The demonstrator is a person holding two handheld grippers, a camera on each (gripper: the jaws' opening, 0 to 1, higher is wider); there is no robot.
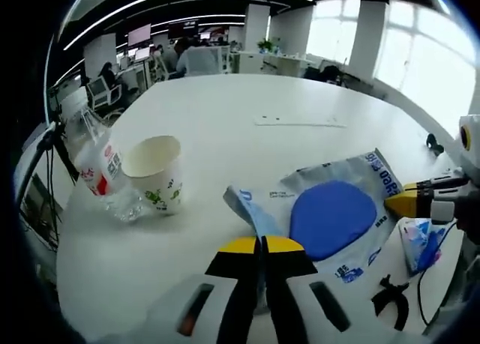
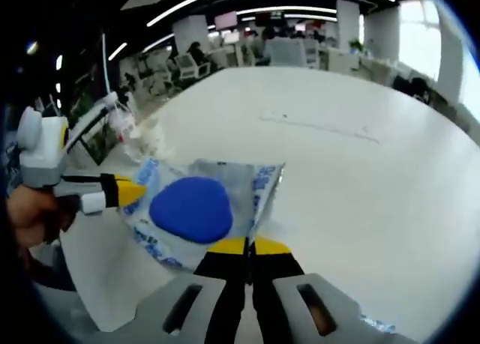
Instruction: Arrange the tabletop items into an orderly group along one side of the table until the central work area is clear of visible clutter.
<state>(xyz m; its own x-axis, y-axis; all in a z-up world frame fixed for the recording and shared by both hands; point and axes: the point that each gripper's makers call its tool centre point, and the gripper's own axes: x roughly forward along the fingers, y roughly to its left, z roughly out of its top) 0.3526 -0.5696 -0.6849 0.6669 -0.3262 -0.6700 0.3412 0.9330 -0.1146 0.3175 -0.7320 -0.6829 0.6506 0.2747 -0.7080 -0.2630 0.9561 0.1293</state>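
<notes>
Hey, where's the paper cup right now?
In the left gripper view the paper cup stands upright on the white table, left of the blue-and-clear packet, right beside a clear plastic bottle near the table's left edge.

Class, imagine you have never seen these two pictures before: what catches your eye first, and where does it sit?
The crinkled plastic bag with a big blue oval stands out, stretched above the white table between both grippers: the left gripper shut on one edge, the right gripper on the other. To its left in the left gripper view stand a paper cup and a clear plastic bottle.
</notes>
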